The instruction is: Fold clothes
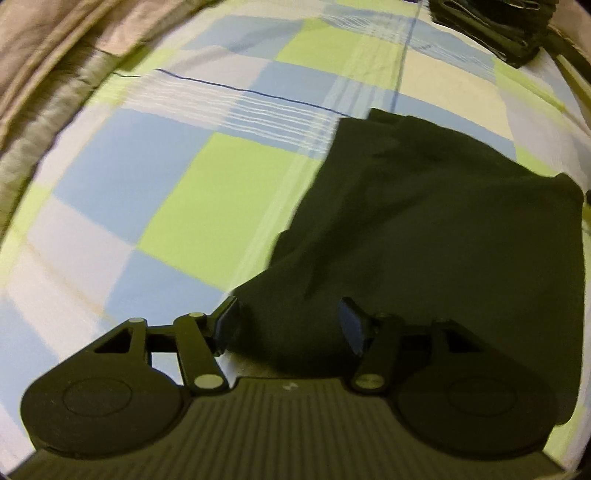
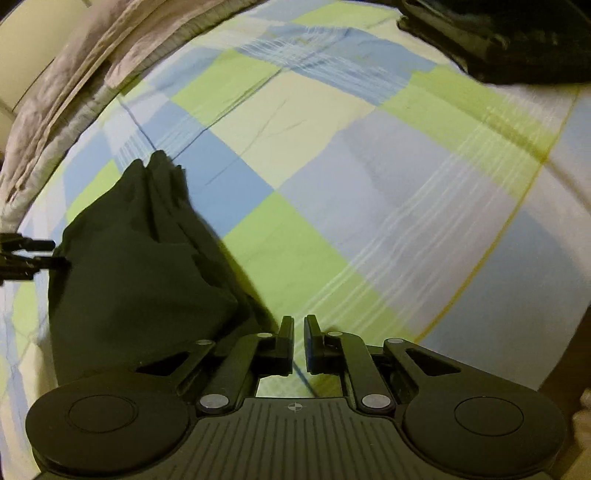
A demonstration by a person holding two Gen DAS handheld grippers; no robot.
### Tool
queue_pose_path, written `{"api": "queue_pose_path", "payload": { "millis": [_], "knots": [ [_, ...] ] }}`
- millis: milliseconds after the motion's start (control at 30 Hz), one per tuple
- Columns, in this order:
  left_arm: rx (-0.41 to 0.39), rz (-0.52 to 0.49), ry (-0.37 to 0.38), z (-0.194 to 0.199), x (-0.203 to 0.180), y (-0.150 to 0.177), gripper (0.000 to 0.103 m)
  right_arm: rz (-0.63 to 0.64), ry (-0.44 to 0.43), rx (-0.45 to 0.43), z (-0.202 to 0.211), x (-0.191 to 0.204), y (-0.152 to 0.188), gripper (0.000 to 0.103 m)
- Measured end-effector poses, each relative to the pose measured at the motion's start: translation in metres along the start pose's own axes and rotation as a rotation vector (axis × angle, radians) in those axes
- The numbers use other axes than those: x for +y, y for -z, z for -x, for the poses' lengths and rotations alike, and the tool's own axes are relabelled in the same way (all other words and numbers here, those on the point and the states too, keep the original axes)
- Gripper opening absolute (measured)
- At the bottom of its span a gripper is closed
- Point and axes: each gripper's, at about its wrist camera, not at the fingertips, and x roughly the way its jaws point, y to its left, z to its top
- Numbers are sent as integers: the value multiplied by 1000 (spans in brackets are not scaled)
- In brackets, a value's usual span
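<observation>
A dark, rumpled garment lies partly bunched on the checked bedsheet. My left gripper is open, and the garment's near edge sits between its fingers and under them. In the right wrist view the same garment is heaped at the left, and the left gripper reaches its left edge from the frame's side. My right gripper hovers over bare sheet just right of the garment. Its fingers are nearly together and hold nothing.
A stack of dark folded clothes rests at the far right of the bed, also visible as a dark pile. A grey-brown blanket is bunched along the far left edge. The bed's edge drops off at the right.
</observation>
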Motion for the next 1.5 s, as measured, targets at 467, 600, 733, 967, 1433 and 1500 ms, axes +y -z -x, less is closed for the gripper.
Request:
{"api": "queue_pose_path", "payload": {
  "millis": [467,600,733,967,1433,1500],
  "knots": [
    [81,-28,-121,45,-16,77,55,381,-240,23,1,142,35,71],
    [68,-18,-119,52,-16,98,55,428,-204,6,5,178,50,71],
    [38,-15,-100,63,-17,118,55,499,-160,-5,4,208,65,71],
    [-10,-68,-83,68,-21,141,55,560,-72,-9,-8,239,89,71],
    [-90,-182,-77,49,-44,155,56,897,104,2,-55,270,144,71],
    [-153,-264,-111,49,-56,153,66,971,142,-9,-63,267,155,71]
  ]
}}
